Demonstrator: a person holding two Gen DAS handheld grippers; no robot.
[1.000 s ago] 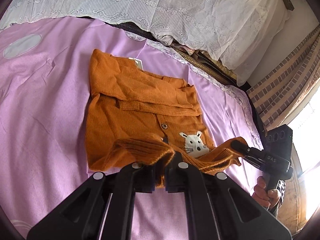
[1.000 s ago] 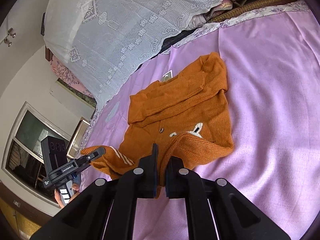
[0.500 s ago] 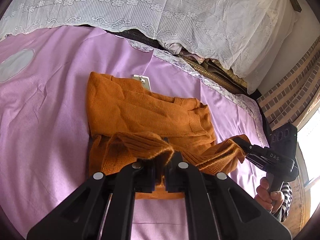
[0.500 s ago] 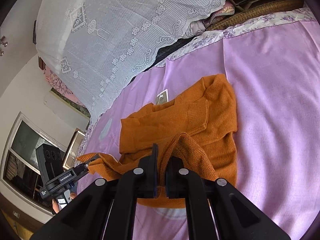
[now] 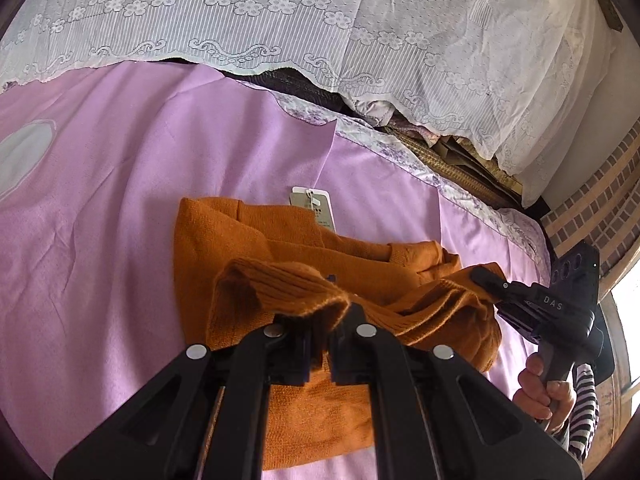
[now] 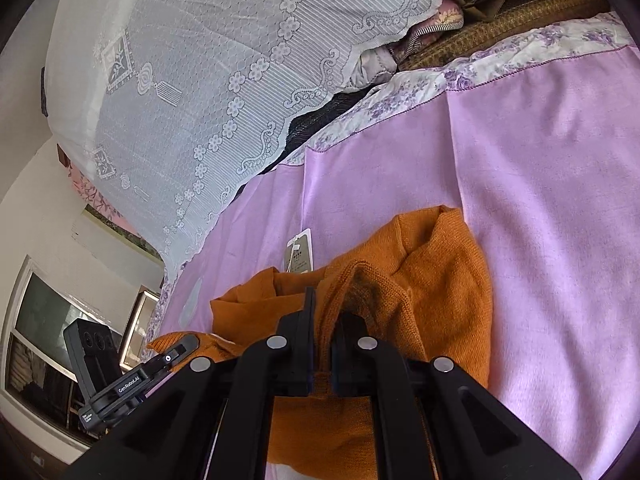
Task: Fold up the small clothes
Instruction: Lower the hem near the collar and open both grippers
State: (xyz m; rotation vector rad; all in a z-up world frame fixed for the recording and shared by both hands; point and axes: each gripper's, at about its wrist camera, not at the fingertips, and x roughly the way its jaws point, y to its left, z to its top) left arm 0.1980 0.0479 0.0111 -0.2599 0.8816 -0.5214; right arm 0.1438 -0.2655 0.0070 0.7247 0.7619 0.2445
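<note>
We are folding the sweater, a small orange knit one that is lying on the bed. Its bottom hem is being held up over the rest of it, so it is lying partly doubled. A paper tag is sticking out at the neck end, flat on the sheet.

We think the sweater is soft, light and floppy. It is sagging between our two holds, so it is not keeping its shape by itself. The ribbed hem looks thick and easy to grip, and the corners of that hem are the best places to hold, one on each side.

Our left tool is pinching a bunched bit of the hem, with its jaws pressed nearly together on the knit. Our right tool is pinching the other hem corner the same way.

Around the sweater the purple sheet is bare on the left, the right and past the tag, so we are seeing plenty of room to lay the hem down. Farther back, a white lace cover is hanging over a pile of bedding, well apart from the sweater. The edge of the bed is not far past the right tool.
</note>
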